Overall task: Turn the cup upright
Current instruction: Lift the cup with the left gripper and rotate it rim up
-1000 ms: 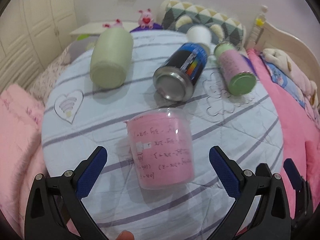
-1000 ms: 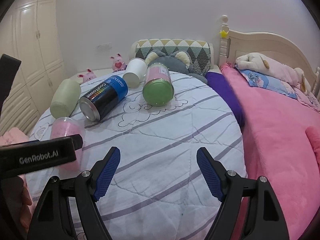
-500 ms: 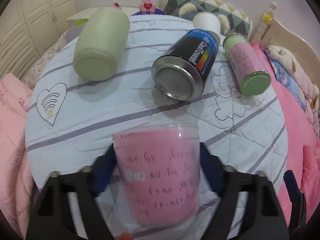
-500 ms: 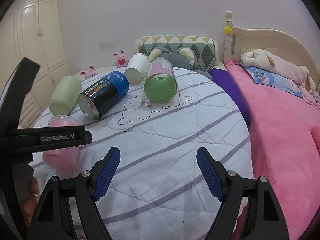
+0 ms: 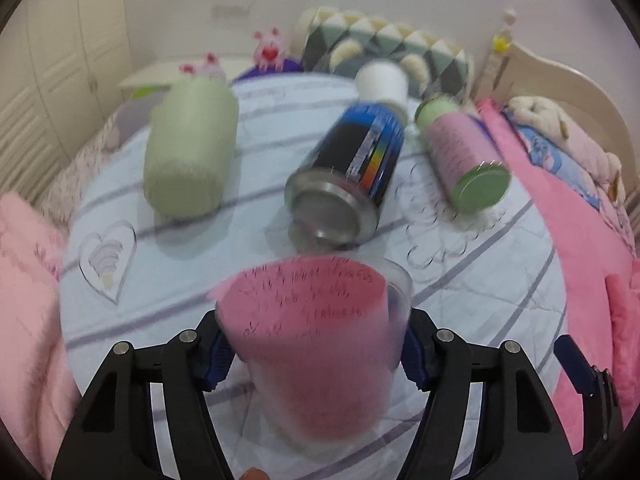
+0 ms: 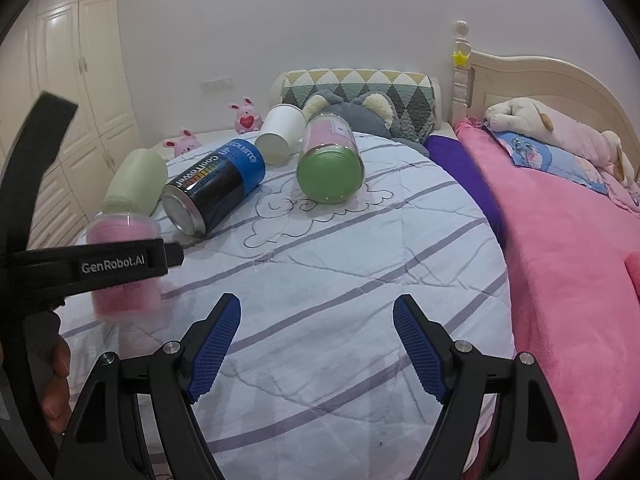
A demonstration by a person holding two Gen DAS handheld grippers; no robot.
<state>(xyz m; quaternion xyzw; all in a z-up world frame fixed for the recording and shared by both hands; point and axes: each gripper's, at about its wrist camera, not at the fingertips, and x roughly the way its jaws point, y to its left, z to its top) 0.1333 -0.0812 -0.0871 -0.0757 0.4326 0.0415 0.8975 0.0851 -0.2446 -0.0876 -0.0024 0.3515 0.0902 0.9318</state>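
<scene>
pink cup (image 5: 316, 344) | near vertical, wide rim up | left jaws clamp it | right jaws spread

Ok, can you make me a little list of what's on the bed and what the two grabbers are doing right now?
surface: bed quilt, white with purple stripes
held item: pink cup, blurry
left hand-held gripper: shut on the pink cup
right hand-held gripper: open, holds nothing
lying on their sides: green cup, blue can, pink jar with green lid, white paper cup
behind: patterned pillow, pink bunny toys
right side: pink blanket
</scene>
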